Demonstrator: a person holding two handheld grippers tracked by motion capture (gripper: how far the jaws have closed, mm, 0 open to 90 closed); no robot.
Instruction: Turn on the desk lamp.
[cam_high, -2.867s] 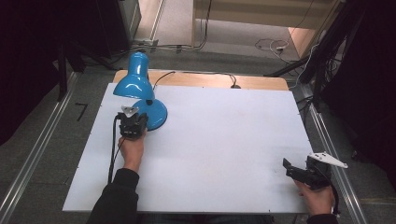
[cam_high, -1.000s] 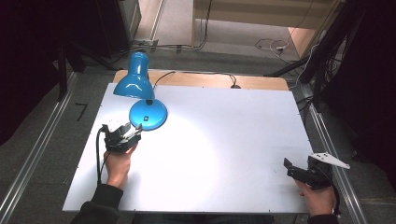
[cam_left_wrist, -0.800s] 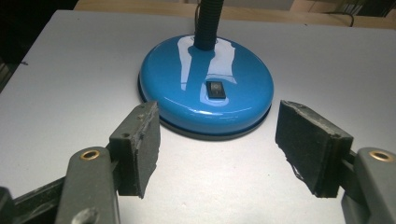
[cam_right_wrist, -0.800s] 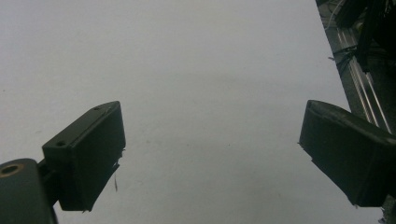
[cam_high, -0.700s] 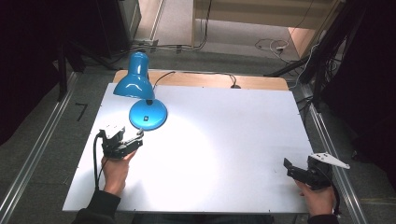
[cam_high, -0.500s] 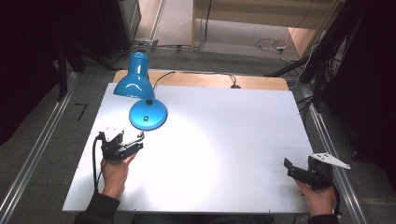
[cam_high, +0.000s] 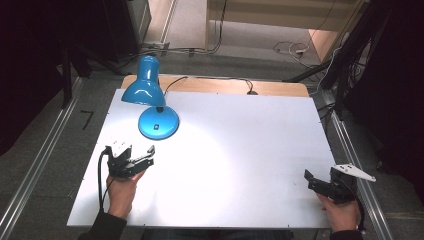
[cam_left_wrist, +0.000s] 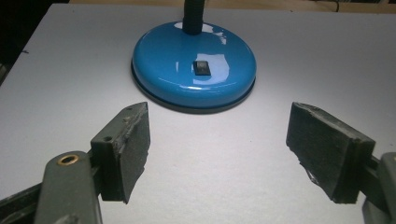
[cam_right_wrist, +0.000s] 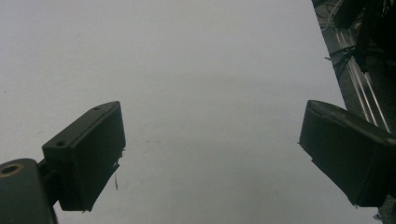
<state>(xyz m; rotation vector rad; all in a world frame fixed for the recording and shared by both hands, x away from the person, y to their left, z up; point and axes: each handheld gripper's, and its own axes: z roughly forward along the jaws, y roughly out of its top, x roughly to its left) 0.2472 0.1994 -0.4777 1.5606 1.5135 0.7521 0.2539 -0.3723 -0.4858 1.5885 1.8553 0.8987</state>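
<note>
Overhead, we see the blue desk lamp (cam_high: 152, 107) at about ten o'clock on the white table (cam_high: 240, 150), lit, our left gripper (cam_high: 145, 156) near it at its seven o'clock, apart from it. Our right gripper (cam_high: 311, 179) sits at four o'clock. Along the left gripper (cam_left_wrist: 217, 149), jaws just opening, empty, face the lamp's round base (cam_left_wrist: 194, 70) with its black switch (cam_left_wrist: 201, 67). Along the right gripper (cam_right_wrist: 210, 154), jaws gape over bare tabletop.
</note>
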